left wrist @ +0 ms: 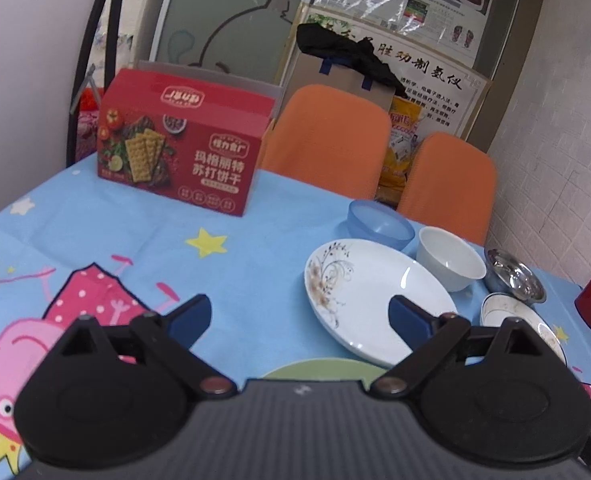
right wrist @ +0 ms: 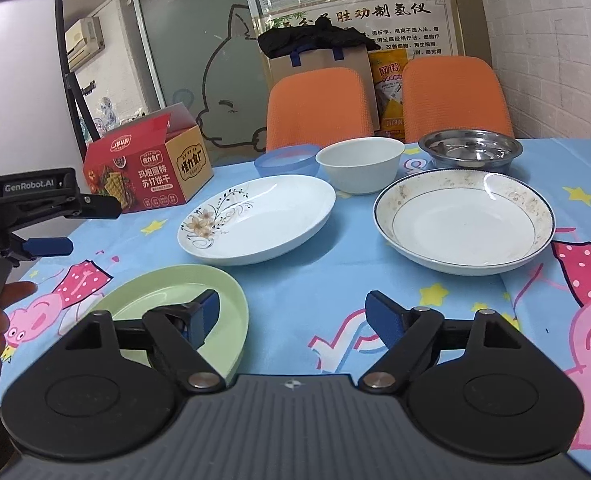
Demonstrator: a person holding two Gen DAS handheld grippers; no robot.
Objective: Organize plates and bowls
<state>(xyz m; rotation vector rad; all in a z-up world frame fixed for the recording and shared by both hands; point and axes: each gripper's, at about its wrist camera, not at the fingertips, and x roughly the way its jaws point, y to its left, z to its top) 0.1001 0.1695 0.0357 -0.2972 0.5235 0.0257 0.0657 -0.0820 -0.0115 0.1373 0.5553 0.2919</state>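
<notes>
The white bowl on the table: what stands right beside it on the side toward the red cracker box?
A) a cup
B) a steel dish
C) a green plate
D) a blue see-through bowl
D: in the right wrist view the blue see-through bowl sits just left of the white bowl, toward the box.

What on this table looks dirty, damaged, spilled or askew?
The blue-rimmed plate on the right carries brownish smudges around its inner rim, so it looks used, while the flower-patterned plate and white bowl look clean. The red cracker box stands with its lid flap open. Nothing is spilled or tipped.
</notes>
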